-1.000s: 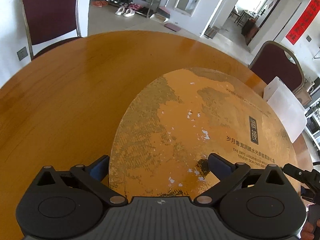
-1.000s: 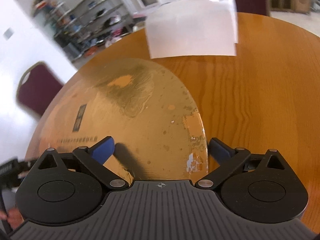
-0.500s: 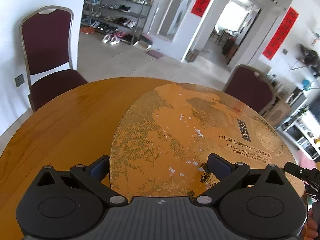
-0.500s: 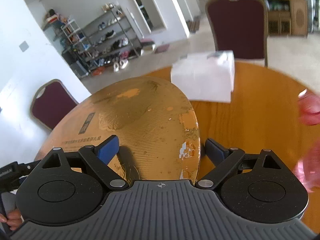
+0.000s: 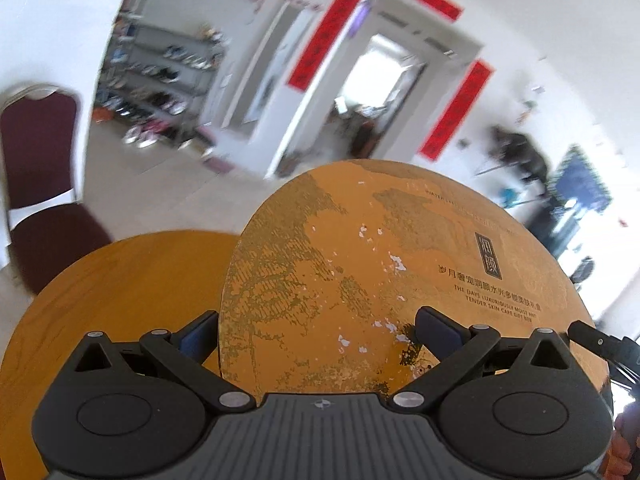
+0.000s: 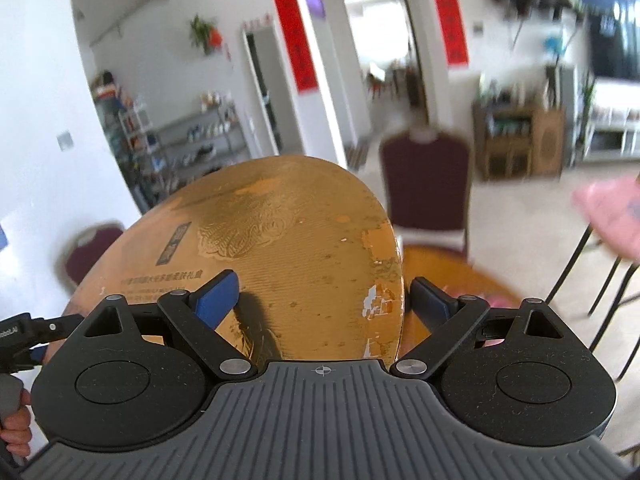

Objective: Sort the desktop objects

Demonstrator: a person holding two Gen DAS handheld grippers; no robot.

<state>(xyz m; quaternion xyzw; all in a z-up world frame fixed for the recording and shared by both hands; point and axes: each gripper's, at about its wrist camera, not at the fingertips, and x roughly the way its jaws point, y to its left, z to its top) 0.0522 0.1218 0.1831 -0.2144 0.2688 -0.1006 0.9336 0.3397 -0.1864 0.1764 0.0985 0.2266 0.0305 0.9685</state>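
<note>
Well, from my left claw (image 5: 316, 330) I look over a round golden gift box lid (image 5: 384, 272), worn and flaked, with dark lettering on its right part; the lid sits between my blue fingers (image 5: 198, 336), one finger outside its left rim and the other lying over its top face, so I read this claw as grasping the lid by its left edge, tilted up above the orange wooden tabletop (image 5: 120, 292) that shows below and to the left. A dark red chair (image 5: 38, 152) stands at the far left, with blurred shoe shelves (image 5: 160, 80) and a doorway with red banners (image 5: 456, 112) beyond. At the right edge, part of my other claw's black frame and a bit of my hand (image 5: 622, 440) peek in. From my right claw (image 6: 324, 296) the same lid (image 6: 288, 248) lies between the fingers, the left finger (image 6: 216, 296) above its face and the right one just outside its right rim, jaws wide and holding that edge. Another dark red chair (image 6: 426, 184) stands behind, and a blurred pink thing (image 6: 612, 212) sits at the far right.
</note>
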